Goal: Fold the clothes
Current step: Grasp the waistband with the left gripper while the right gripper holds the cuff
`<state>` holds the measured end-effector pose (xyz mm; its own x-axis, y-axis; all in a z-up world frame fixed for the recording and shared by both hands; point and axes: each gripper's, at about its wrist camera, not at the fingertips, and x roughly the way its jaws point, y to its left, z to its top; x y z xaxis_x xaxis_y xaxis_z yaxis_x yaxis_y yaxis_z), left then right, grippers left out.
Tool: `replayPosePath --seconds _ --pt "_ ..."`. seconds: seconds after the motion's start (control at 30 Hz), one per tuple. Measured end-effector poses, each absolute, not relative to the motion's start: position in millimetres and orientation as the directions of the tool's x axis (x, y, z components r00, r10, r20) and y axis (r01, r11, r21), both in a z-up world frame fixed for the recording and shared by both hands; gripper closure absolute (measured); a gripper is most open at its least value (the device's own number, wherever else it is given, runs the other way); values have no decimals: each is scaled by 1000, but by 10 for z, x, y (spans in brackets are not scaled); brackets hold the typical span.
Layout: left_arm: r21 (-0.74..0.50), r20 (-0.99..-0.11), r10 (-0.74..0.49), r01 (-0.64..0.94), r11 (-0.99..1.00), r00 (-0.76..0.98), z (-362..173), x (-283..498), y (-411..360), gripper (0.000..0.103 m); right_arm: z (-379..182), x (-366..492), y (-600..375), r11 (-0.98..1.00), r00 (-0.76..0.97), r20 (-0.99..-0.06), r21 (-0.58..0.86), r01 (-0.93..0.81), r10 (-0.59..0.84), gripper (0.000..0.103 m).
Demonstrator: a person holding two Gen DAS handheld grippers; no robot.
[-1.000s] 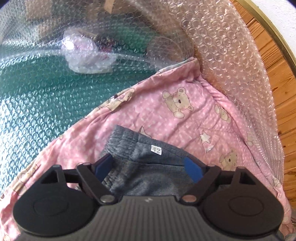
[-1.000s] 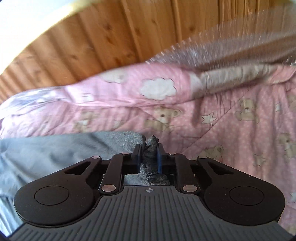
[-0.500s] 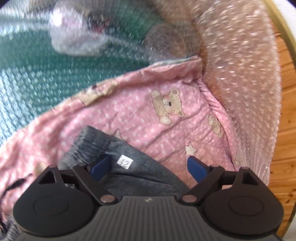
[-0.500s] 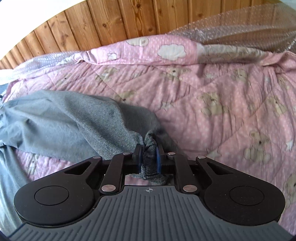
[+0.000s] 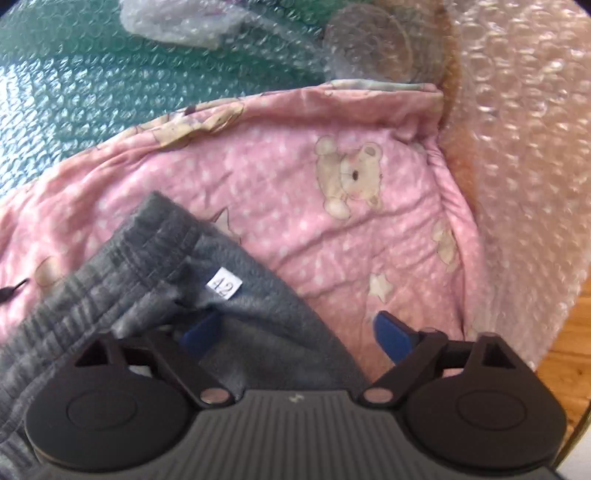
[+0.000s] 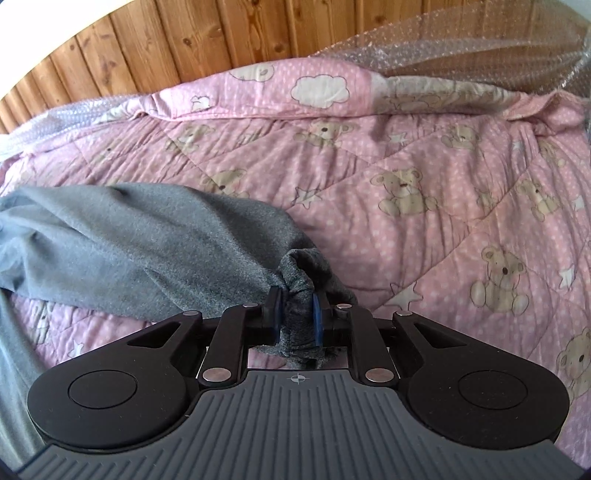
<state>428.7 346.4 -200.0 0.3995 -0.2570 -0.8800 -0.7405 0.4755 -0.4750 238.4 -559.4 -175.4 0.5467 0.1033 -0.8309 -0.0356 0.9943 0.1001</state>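
Observation:
Grey sweatpants lie on a pink teddy-bear quilt (image 5: 295, 192). Their ribbed waistband (image 5: 122, 266), with a small white size tag (image 5: 223, 286), fills the lower left of the left wrist view. My left gripper (image 5: 295, 334) hovers over it with jaws spread wide and still opening; grey cloth lies between the blue pads (image 5: 391, 336), but they do not press on it. In the right wrist view my right gripper (image 6: 295, 314) is shut on a bunched end of a grey pant leg (image 6: 122, 247), which stretches away to the left across the quilt (image 6: 424, 229).
Bubble wrap (image 5: 517, 147) covers the quilt's far edge and a green surface (image 5: 74, 92). A wrapped bundle (image 5: 177, 22) lies beyond. A wooden plank wall (image 6: 221, 40) runs behind the bed. Bare quilt spreads to the right of the pant leg.
The left gripper's jaws widened and it rolled and shifted, so the waistband now lies toward the lower left. The right gripper pulled the pant leg sideways, then settled, still shut on it.

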Motion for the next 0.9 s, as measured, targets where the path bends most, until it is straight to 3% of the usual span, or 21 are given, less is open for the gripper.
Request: replayPosePath --seconds 0.1,0.17,0.2,0.23,0.43,0.73,0.77,0.83,0.9 --pt "-443 -896 -251 -768 463 366 -2054 4413 3455 3 -1747 2357 -5593 995 541 -835 91 -43 100 88" --pt "-440 -896 -283 -766 468 341 -2046 4438 3429 43 -1713 2336 -5603 995 547 -832 87 -45 97 88" --pt "-449 -889 -316 -763 466 330 -2055 4443 3414 86 -1691 2319 -5618 995 555 -826 88 -37 94 88" --pt "-454 -883 -341 -766 455 322 -2081 4424 3399 101 -1669 2302 -5634 996 564 -821 89 -30 90 88" --pt "-432 -899 -293 -769 471 326 -2013 4247 3316 101 -1639 2170 -5621 996 572 -816 84 -23 82 88" --pt "-498 -867 -242 -774 391 435 -1700 3351 3375 101 -1716 1959 -5673 996 559 -826 92 8 72 88" --pt "-527 -849 -253 -765 369 463 -1742 3314 3396 98 -1733 1960 -5670 996 558 -827 94 11 72 88" --pt "-542 -840 -260 -770 336 477 -1809 3290 3439 80 -1762 1961 -5668 995 556 -828 96 16 71 88" --pt "-550 -835 -238 -766 334 496 -1781 3315 3470 75 -1778 1964 -5672 995 553 -830 98 18 71 88"
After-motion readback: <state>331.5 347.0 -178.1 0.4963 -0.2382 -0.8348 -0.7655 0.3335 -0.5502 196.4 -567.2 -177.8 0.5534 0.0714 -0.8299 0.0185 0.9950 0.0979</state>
